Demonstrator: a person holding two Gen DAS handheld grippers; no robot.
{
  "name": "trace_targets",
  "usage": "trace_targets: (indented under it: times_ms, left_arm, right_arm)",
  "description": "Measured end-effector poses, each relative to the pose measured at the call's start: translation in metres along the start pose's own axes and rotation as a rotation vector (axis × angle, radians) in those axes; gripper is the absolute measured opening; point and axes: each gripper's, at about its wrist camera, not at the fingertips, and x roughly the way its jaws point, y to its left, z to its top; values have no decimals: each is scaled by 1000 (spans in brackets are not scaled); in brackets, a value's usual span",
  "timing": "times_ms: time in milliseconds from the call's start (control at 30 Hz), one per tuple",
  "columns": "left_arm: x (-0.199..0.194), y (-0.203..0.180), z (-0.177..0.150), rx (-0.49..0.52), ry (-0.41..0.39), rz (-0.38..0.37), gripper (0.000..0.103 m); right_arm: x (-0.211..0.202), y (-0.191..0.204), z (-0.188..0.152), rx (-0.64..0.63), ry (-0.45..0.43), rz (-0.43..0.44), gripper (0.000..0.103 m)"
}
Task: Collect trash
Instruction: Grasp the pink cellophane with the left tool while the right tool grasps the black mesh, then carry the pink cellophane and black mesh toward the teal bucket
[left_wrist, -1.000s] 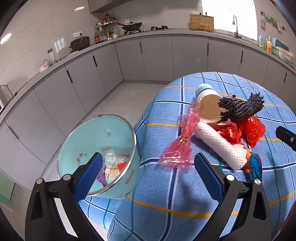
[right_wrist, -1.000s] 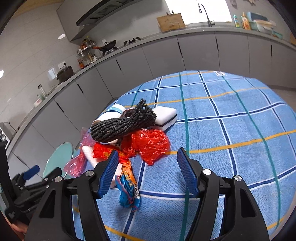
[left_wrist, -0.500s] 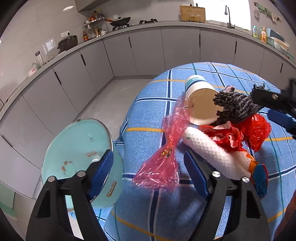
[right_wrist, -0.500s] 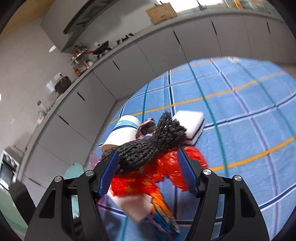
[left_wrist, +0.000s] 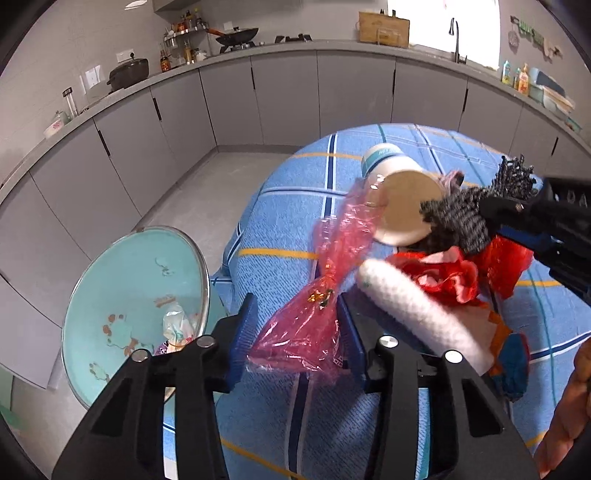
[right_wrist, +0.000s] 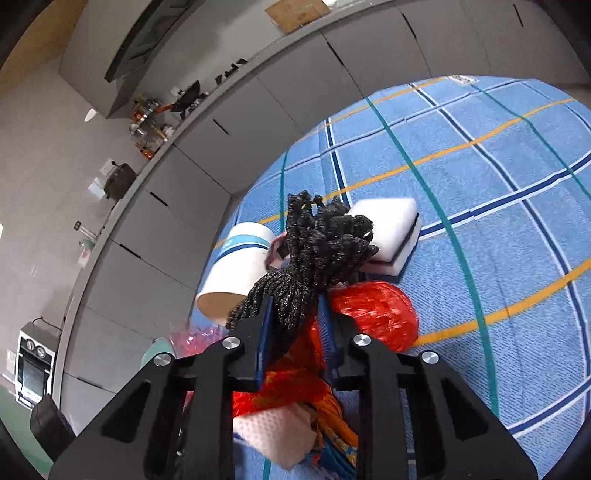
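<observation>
A heap of trash lies on the blue checked tablecloth (right_wrist: 480, 177). My left gripper (left_wrist: 297, 332) is closing; its blue pads touch both sides of a crumpled pink plastic wrapper (left_wrist: 310, 317) at the table's near edge. My right gripper (right_wrist: 295, 314) is closing too, and its pads pinch a black mesh net (right_wrist: 317, 251) that lies over a tipped paper cup (right_wrist: 236, 266). The left wrist view shows that gripper (left_wrist: 535, 225) at the right, on the net (left_wrist: 458, 218). A teal bin (left_wrist: 122, 280) stands on the floor to the left, below the table edge, with scraps inside.
Under the net lie a red plastic bag (right_wrist: 376, 314), a white foam roll (left_wrist: 413, 314), an orange and blue wrapper (left_wrist: 513, 354) and a white sponge (right_wrist: 391, 229). Grey kitchen cabinets (left_wrist: 288, 99) curve around the back. A hand (left_wrist: 569, 406) shows at the lower right.
Both grippers moved in on the heap and narrowed their jaws. The left closed around the pink wrapper; the right rolled and closed on the black net.
</observation>
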Motion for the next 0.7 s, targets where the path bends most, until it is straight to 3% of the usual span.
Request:
trace_targets:
  times_ms: [333, 467, 700]
  left_arm:
    - [-38, 16, 3, -60, -77, -12, 38]
    - [-51, 24, 2, -92, -99, -13, 38]
    - [-64, 36, -3, -120, -111, -2, 39]
  right_arm:
    - [-58, 7, -9, -128, -112, 21, 21]
    - [-77, 11, -12, -184, -161, -10, 21]
    - [-82, 29, -25, -260, -145, 9, 21]
